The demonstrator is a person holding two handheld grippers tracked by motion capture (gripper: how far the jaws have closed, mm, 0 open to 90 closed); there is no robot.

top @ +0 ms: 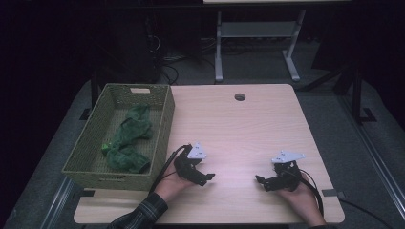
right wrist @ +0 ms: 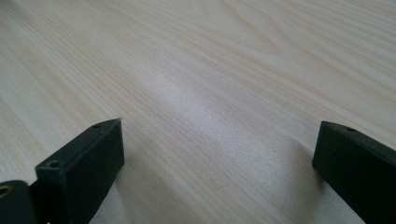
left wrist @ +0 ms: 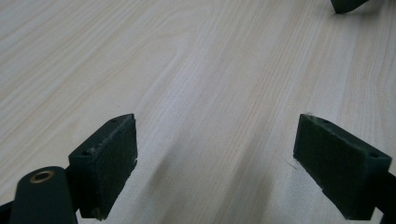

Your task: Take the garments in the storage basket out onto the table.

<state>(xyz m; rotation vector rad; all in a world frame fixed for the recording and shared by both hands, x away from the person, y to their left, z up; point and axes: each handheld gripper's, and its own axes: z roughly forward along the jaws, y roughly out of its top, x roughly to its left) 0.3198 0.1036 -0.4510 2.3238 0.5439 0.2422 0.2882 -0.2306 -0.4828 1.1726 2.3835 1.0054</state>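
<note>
Both the left gripper (top: 206, 177) and right gripper (top: 260, 182) rest low on the bare table (top: 239, 129), jaws wide and holding nothing, while green cloth (top: 128, 139), seemingly several pieces, lies in the basket (top: 164, 126) at the left.

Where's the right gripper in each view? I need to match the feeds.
High view: the right gripper sits at the lower right, near the table's near edge, jaws pointing left.
Left gripper view: a dark jaw tip at the top right corner, apparently that gripper.
Right gripper view: its own two black jaws rise from the bottom corners, spread wide apart.
Shared landmark: the light wood-grain tabletop.
</note>
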